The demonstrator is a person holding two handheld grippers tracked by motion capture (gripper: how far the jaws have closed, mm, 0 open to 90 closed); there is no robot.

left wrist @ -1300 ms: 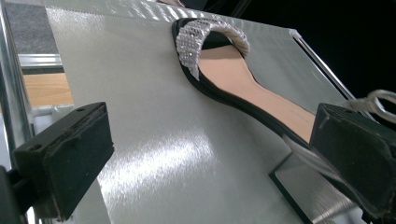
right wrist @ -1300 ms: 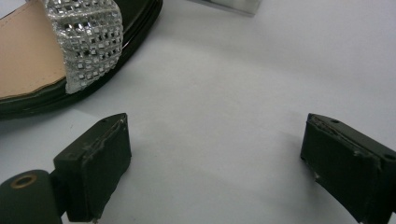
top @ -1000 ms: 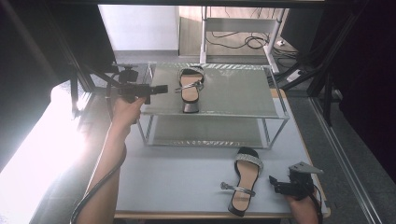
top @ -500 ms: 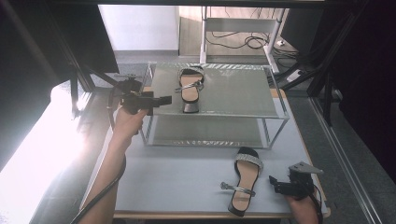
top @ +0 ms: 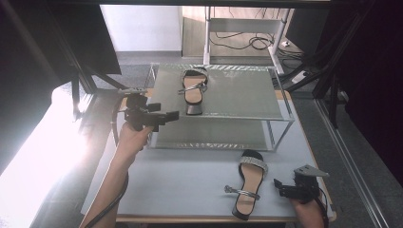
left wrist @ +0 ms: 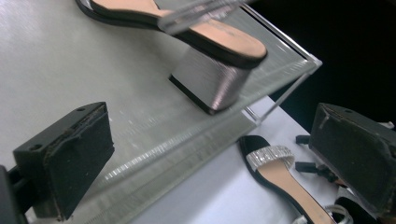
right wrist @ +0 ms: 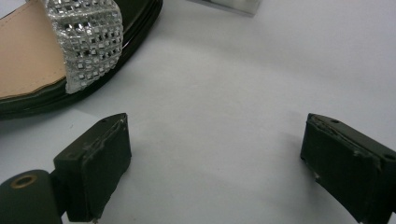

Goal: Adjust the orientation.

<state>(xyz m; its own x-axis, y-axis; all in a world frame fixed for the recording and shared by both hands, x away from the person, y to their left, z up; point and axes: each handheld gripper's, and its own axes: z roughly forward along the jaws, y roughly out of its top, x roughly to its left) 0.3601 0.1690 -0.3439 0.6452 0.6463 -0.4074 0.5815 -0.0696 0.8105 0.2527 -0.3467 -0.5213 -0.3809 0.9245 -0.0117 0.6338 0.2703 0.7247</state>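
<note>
Surface: pale grey top (top: 190,175), dark room around it, glare at the left of the high view.
Rack: two-tier metal shelf (top: 237,95) in the middle of the frame.
Shelf sandal: one sandal (top: 192,90) lies on the top tier, left of centre; long axis runs up-down in the frame, block heel at the near edge, toe away.
Loose sandal: second sandal (top: 248,183) lies on the surface at lower right, in front of the rack; long axis near upright in the frame, jewelled toe band toward the rack, heel toward the bottom edge.
Left tongs: (top: 164,116) spread, empty, raised at the rack's left front corner, pointing at the shelf sandal's heel (left wrist: 210,77).
Right tongs: (top: 280,187) spread, empty, low on the surface just right of the loose sandal, not touching it.
Progress: looks about half done, with one sandal racked and its mate ungrasped.
Left to do: probably grip the loose sandal and set it beside the first.
</note>
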